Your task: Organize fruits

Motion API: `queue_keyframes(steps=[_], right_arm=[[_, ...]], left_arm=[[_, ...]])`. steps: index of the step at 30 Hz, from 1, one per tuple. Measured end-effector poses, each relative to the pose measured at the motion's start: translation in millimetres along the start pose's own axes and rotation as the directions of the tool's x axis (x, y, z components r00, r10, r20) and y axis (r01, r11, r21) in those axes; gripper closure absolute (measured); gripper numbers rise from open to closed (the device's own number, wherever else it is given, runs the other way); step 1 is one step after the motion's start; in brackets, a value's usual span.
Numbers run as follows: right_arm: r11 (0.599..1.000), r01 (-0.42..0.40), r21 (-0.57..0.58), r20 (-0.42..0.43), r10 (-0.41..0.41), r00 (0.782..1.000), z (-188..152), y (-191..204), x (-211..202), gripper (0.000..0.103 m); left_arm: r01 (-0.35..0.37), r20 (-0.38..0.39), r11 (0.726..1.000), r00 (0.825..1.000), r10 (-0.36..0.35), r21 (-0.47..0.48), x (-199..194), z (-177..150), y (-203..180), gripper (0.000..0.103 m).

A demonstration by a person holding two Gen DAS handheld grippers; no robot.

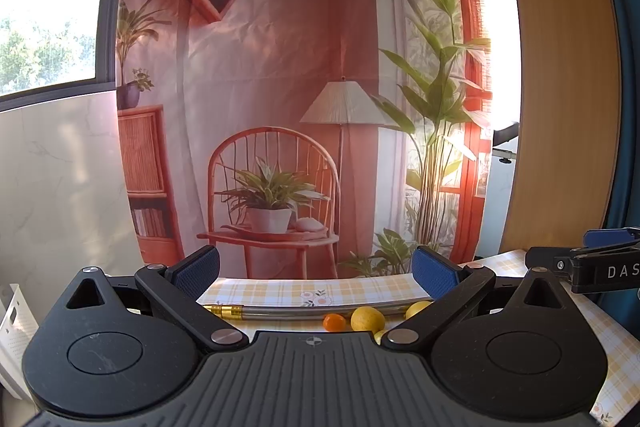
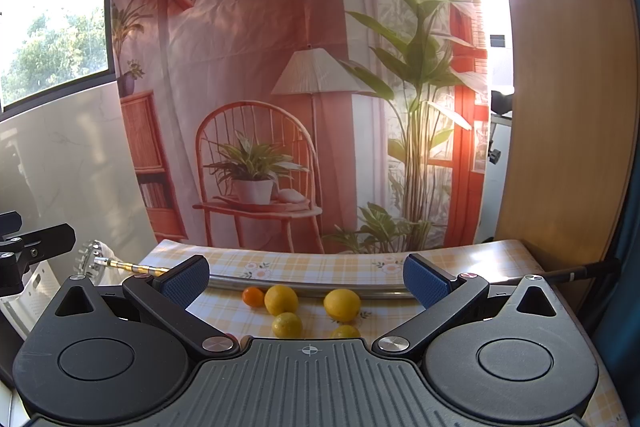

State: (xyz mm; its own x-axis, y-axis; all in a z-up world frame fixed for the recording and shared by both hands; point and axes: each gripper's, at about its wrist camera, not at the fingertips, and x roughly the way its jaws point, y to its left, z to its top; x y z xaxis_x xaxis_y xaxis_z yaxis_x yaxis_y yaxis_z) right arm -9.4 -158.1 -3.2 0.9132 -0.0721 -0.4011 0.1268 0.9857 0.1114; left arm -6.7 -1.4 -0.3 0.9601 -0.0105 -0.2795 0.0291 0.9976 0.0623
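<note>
I read the left tool (image 1: 316,269) wide open, empty, above the yellow-checked bench (image 2: 320,263). Small round orange fruit (image 2: 253,296) leftmost, touching a yellow lemon (image 2: 281,299); three more yellow lemons (image 2: 342,303) rightward, before a metal rod (image 2: 304,287). Right tool (image 2: 306,277) wide open, empty.

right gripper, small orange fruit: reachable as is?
Probably yes. The right gripper is open, and the small orange fruit lies uncovered on the tablecloth just ahead, though a lemon touches its right side.
</note>
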Motion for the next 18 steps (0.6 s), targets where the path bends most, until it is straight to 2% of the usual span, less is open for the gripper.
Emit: queue_keyframes(steps=[18], right_arm=[[1.000,0.000,-0.001,0.001,0.000,1.000,-0.5,0.3,0.3,0.000]], left_arm=[[-0.017,-0.010,1.000,1.000,0.017,0.006,1.3,-1.5,-0.8,0.000]])
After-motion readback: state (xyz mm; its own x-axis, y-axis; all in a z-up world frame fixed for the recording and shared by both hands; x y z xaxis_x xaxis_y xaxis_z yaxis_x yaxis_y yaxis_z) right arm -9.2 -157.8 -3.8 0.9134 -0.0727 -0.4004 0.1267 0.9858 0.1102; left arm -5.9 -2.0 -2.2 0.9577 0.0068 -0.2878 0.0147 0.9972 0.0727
